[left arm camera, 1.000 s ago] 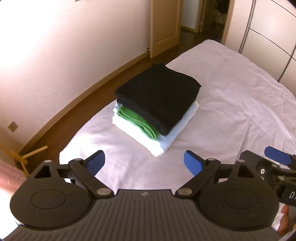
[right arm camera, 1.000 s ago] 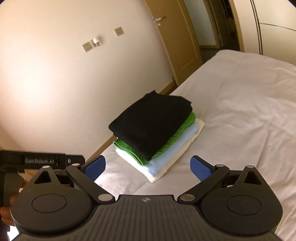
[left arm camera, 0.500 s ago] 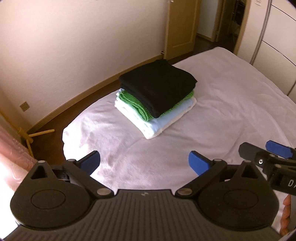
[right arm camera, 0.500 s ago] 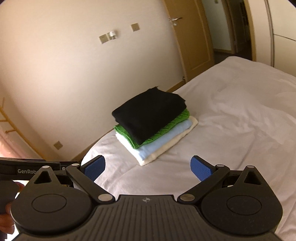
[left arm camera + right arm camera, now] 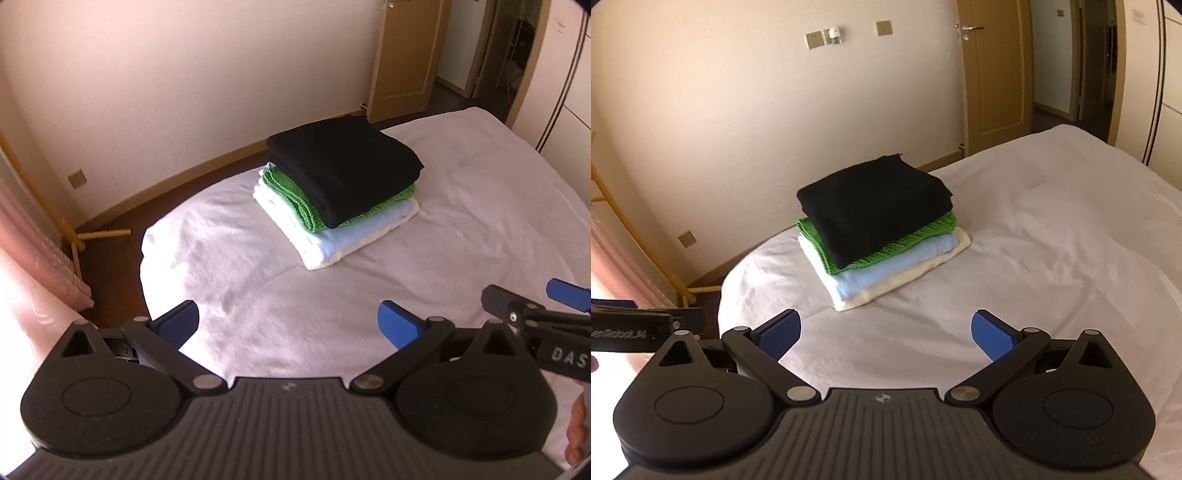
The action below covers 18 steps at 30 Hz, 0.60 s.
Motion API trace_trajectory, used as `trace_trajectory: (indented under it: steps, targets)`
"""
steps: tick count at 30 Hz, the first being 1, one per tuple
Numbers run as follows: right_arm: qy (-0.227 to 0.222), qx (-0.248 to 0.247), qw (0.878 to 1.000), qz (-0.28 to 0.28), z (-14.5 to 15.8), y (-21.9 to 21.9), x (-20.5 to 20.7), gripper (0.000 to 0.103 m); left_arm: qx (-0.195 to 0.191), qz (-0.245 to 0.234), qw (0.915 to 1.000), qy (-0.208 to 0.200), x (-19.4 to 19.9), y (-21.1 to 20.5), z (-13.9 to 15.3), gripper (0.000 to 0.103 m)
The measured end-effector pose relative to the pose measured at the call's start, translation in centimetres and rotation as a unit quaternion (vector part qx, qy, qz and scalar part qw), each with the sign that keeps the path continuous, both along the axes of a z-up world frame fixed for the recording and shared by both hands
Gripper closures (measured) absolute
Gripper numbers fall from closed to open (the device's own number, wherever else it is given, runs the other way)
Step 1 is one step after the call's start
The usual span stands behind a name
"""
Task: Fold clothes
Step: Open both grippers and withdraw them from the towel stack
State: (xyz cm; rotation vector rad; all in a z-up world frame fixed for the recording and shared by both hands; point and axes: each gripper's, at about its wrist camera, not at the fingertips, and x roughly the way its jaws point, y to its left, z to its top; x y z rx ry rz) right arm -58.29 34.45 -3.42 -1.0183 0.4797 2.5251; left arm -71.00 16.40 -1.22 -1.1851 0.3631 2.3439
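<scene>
A neat stack of folded clothes [image 5: 338, 192] lies on the white bed [image 5: 480, 221]: a black garment [image 5: 343, 162] on top, a green knit [image 5: 291, 201] under it, then a light blue piece [image 5: 365, 230] and a cream one at the bottom. The stack also shows in the right wrist view [image 5: 879, 229]. My left gripper [image 5: 288, 325] is open and empty, held above the sheet well short of the stack. My right gripper [image 5: 886, 334] is open and empty too, also short of the stack; it shows at the right edge of the left wrist view [image 5: 532, 306].
The bed's corner [image 5: 155, 240] drops to a dark floor by the wall. A yellow wooden rack foot [image 5: 96, 236] and a pink curtain [image 5: 37, 236] stand at the left. A wooden door [image 5: 997, 70] and wardrobe panels [image 5: 561, 77] are at the back right.
Both grippers have pulled back and up from the stack, which now looks smaller and farther away. Both stay open and empty.
</scene>
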Motion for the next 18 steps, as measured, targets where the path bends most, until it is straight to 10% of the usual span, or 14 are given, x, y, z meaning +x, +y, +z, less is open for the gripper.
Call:
trace_trajectory:
  steps: [18]
  targets:
    - [-0.004,-0.022,1.000,-0.005,-1.3,4.1,-4.5,0.000,-0.007,0.053,0.9982,-0.026,-1.7,0.3,-1.0,0.001]
